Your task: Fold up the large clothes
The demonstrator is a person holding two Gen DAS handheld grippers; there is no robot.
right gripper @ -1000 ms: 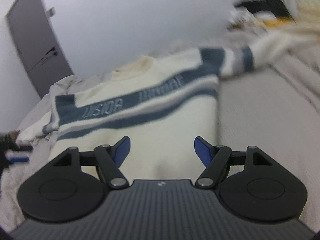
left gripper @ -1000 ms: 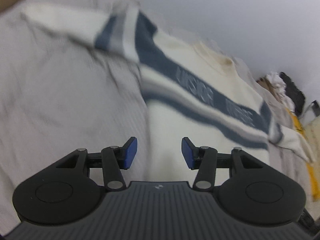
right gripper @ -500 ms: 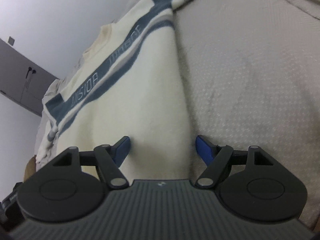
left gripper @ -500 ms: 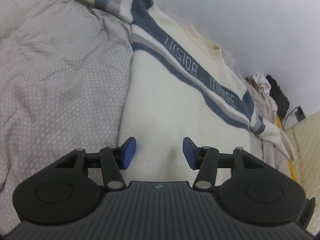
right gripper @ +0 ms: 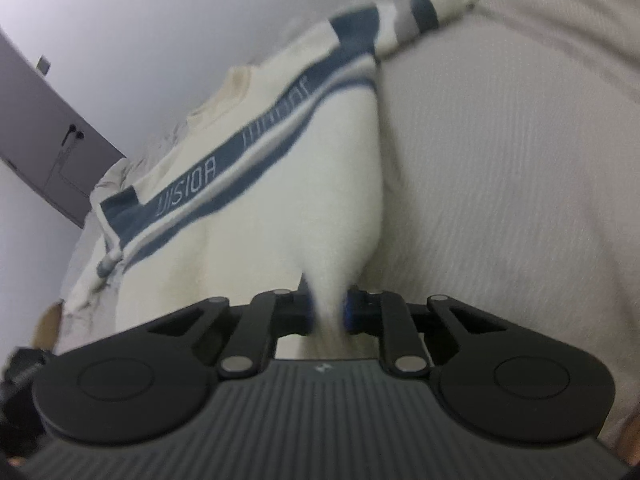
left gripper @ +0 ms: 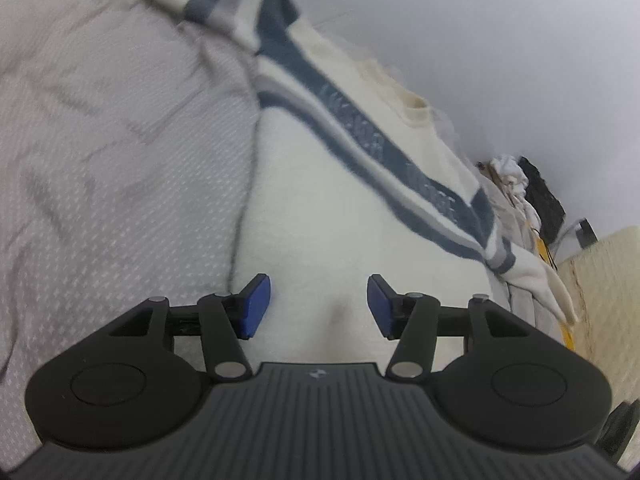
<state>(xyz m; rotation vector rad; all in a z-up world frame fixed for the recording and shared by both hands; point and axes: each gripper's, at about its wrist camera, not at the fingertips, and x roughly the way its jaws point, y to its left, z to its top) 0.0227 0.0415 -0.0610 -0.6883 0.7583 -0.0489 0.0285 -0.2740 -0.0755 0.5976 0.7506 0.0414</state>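
Note:
A cream sweater (left gripper: 320, 200) with blue and grey chest stripes and pale lettering lies spread flat on a grey bedspread (left gripper: 100, 160), collar toward the wall. My left gripper (left gripper: 318, 306) is open, its blue pads standing over the sweater's near hem at the left corner, with cloth below the gap. In the right wrist view the same sweater (right gripper: 260, 220) runs away from me. My right gripper (right gripper: 327, 312) is closing and has pinched up a ridge of the hem at the right corner between its pads.
A pile of other clothes (left gripper: 516, 184) and a dark object sit at the far end of the bed by the wall. A cream knitted surface (left gripper: 600, 280) lies at the right edge. A grey door (right gripper: 44, 132) stands far left in the right wrist view.
My right gripper's jaws have come together on the sweater's hem, drawing the cloth up into a fold. Both grippers came down close to the near hem. The left jaws stay apart.

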